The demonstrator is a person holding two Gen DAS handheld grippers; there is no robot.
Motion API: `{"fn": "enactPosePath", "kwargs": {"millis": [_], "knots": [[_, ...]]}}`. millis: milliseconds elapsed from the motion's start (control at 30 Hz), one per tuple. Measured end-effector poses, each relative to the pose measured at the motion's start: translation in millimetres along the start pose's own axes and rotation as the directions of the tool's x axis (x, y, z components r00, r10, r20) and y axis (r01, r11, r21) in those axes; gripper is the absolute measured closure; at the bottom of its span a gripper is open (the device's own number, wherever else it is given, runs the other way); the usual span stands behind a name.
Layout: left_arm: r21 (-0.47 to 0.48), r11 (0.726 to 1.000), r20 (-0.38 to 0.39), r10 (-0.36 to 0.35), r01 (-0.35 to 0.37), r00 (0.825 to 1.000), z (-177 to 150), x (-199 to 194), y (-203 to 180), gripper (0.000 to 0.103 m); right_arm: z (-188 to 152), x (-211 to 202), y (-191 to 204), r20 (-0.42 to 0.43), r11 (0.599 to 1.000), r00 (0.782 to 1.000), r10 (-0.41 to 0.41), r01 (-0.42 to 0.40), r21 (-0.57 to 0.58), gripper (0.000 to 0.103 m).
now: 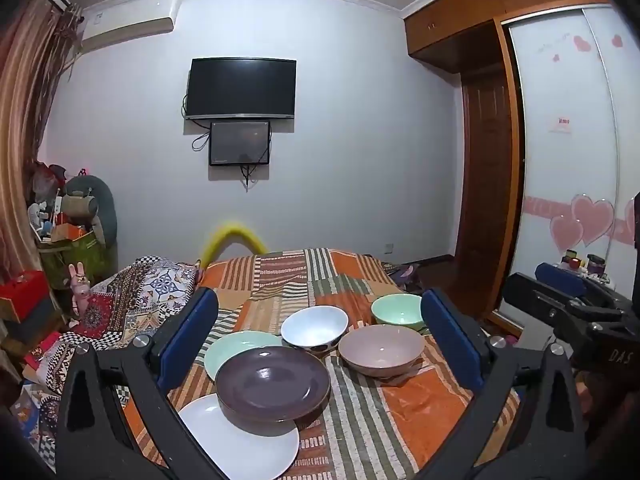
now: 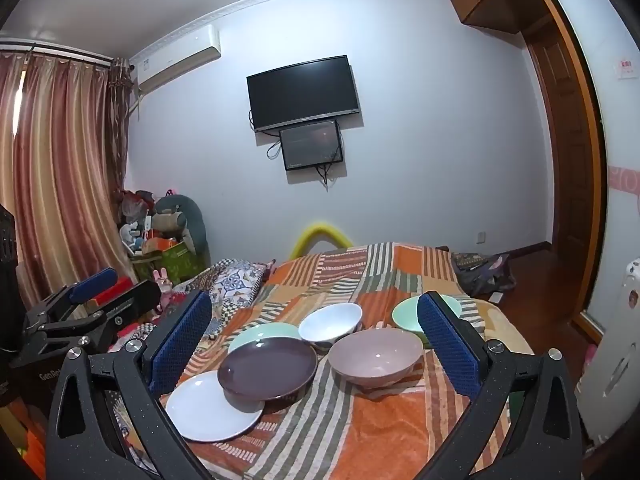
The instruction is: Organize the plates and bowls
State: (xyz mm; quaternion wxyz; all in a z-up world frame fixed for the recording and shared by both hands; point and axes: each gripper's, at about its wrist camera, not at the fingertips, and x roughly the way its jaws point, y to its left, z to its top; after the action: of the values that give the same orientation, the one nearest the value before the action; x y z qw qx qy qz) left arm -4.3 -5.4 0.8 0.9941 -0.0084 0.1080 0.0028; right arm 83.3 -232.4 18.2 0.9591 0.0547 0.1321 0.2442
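On the striped orange blanket (image 1: 420,408) lie a white plate (image 1: 248,440), a dark purple plate (image 1: 272,384) overlapping it, and a mint plate (image 1: 228,348) behind. Past them stand a white bowl (image 1: 314,326), a pink bowl (image 1: 382,348) and a mint bowl (image 1: 396,310). My left gripper (image 1: 320,336) hovers open in front of the dishes, nothing between its pads. My right gripper (image 2: 316,344) is also open and empty, and shows at the right edge of the left wrist view as the right gripper (image 1: 568,300). The same purple plate (image 2: 268,368) and pink bowl (image 2: 376,354) lie ahead of it.
A patterned quilt (image 1: 132,300) is bunched to the left of the blanket. Boxes and soft toys (image 1: 72,232) pile in the left corner by the curtain (image 2: 52,168). A television (image 1: 242,88) hangs on the far wall. A wardrobe (image 1: 560,140) stands at the right.
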Motion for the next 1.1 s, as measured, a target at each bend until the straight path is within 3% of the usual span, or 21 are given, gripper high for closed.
{"fn": "enactPosePath", "kwargs": {"millis": [1100], "knots": [[0.006,1.000,-0.011,0.005,-0.005,1.000,-9.7,8.7,-5.1,0.000,-7.7,10.0,-3.6,-0.019,1.000,1.000,0.003,-0.003,0.009,0.000]]}}
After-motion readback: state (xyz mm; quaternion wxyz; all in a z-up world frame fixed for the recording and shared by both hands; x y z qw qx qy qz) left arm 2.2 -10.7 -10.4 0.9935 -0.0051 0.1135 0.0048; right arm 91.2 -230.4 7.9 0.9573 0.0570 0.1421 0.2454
